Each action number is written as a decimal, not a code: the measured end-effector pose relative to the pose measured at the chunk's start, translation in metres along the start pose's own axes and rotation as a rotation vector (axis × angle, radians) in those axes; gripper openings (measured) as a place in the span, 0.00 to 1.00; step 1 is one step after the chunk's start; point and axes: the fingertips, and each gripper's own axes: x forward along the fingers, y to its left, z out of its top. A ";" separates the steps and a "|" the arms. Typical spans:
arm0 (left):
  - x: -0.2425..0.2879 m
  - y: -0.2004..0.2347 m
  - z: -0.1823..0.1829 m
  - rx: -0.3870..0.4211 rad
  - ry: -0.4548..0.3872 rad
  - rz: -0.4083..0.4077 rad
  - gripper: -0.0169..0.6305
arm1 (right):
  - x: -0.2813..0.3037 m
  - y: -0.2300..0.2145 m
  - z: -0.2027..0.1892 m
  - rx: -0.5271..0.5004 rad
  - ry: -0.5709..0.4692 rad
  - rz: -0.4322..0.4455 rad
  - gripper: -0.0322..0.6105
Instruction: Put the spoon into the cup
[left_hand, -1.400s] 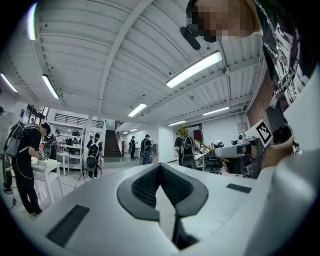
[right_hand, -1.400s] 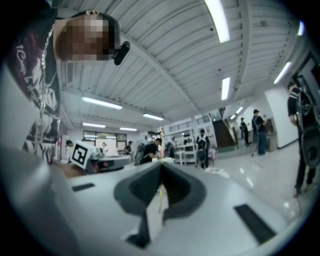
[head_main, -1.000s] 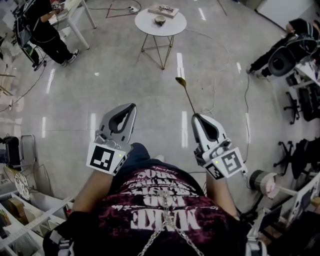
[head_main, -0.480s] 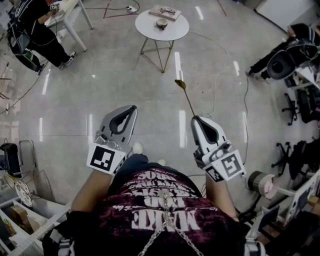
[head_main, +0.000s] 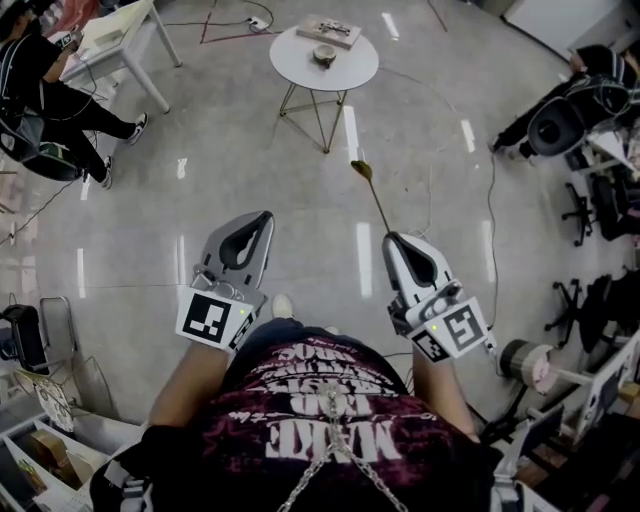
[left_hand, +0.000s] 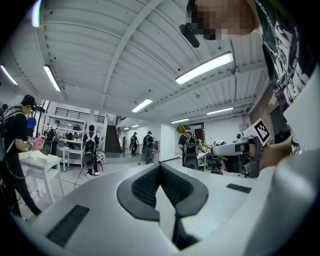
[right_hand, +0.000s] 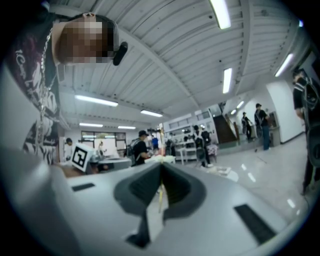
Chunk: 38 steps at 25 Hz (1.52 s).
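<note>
Bright, even light falls from long ceiling tubes (left_hand: 204, 68). White streaks glare off the glossy floor (head_main: 280, 200), strongest toward 12 o'clock in the head view. Both gripper views bulge fisheye-style, black at the corners. The right gripper (right_hand: 161, 172) looms blurred near its lens.

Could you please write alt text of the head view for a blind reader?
The right claw holds a gold spoon pointing toward a round white table bearing a cup; the left claw is shut and empty.
</note>
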 end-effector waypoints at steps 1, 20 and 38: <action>0.000 0.005 0.002 -0.002 -0.004 -0.003 0.07 | 0.005 0.002 0.002 -0.004 0.000 -0.002 0.11; -0.001 0.091 -0.010 -0.048 -0.027 -0.055 0.07 | 0.082 0.026 0.016 -0.061 -0.001 -0.050 0.11; 0.085 0.086 -0.005 -0.038 -0.002 -0.056 0.07 | 0.099 -0.062 0.028 -0.023 -0.001 -0.025 0.11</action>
